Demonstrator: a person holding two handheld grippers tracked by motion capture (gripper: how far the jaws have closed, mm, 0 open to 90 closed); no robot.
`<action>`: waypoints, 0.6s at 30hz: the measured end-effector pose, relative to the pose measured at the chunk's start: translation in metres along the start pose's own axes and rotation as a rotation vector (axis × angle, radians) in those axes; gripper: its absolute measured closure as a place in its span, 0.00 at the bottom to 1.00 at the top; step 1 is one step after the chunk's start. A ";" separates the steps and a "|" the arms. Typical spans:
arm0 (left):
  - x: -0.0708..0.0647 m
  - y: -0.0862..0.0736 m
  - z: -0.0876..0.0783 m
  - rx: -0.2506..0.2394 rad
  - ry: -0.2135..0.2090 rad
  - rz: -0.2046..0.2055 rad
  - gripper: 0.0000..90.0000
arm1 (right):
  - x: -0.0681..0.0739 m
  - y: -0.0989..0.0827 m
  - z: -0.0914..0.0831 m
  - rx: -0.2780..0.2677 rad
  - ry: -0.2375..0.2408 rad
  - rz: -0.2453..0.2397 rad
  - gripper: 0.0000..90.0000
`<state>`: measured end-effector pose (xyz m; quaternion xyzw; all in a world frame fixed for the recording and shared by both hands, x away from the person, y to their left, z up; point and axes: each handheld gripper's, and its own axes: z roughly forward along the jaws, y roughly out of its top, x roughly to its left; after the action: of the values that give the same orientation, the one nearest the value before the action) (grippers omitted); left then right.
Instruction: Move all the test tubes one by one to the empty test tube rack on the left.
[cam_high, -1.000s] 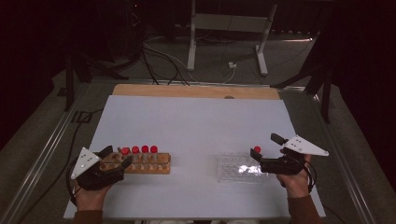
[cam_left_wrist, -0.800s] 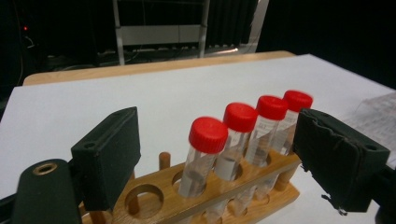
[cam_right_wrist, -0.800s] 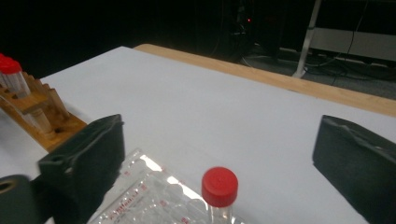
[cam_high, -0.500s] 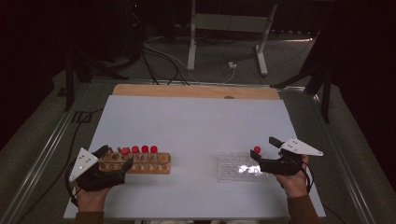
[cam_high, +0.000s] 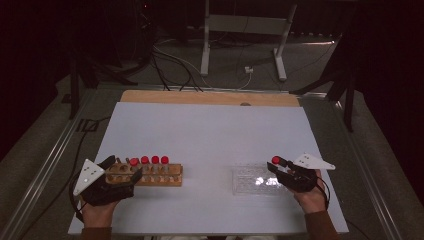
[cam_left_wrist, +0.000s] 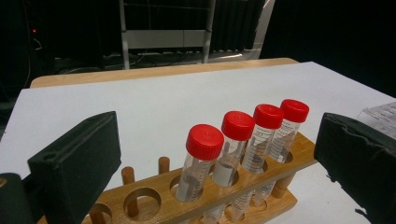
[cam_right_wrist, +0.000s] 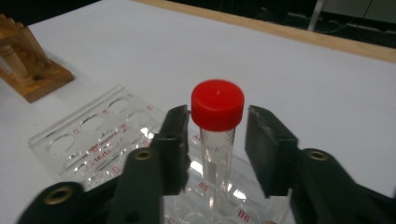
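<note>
Near the front edge of the tabletop (cam_high: 210, 135), toward its right corner, the right gripper (cam_right_wrist: 213, 140) has a red-capped tube (cam_right_wrist: 216, 140) between its jaws. Its jaws have just been closing, and they stand narrow now, one on each side of the red cap; a small gap is visible on both sides, so I cannot tell if the pads already press on the tube. The tube stands upright in the clear plastic rack (cam_right_wrist: 88, 135), at the end of the rack which is closest to this gripper. In the high view the same gripper (cam_high: 280, 169) is at the right end of this rack (cam_high: 250, 181), and the red cap (cam_high: 275, 160) shows just at its tip. Toward the front left corner, the left gripper (cam_high: 122, 172) rests at the left end of the wooden rack (cam_high: 160, 177). Its jaws have just been opening and they stand wide, with nothing held; in the left gripper view the wooden rack (cam_left_wrist: 154, 205) lies between and beyond them. Four tubes with red caps (cam_left_wrist: 238, 140) stand in one row in this rack, leaning a little, and two holes nearest to the gripper are free. Further away, a wooden strip (cam_high: 210, 97) runs along the far edge of the tabletop.
</note>
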<state>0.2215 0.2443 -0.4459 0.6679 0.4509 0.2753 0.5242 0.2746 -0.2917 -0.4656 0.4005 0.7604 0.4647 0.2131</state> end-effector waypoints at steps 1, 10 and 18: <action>0.000 0.000 0.000 0.002 0.000 0.002 0.02 | 0.000 0.000 0.000 0.006 0.001 0.000 0.70; -0.001 0.001 0.001 0.006 -0.002 0.005 0.02 | 0.002 0.003 -0.003 0.007 -0.011 -0.020 0.82; -0.003 0.002 0.001 0.008 -0.007 0.007 0.02 | 0.003 0.013 -0.010 -0.016 -0.016 -0.035 0.82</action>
<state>0.2217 0.2408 -0.4438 0.6724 0.4477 0.2734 0.5221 0.2709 -0.2914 -0.4487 0.3893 0.7618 0.4638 0.2303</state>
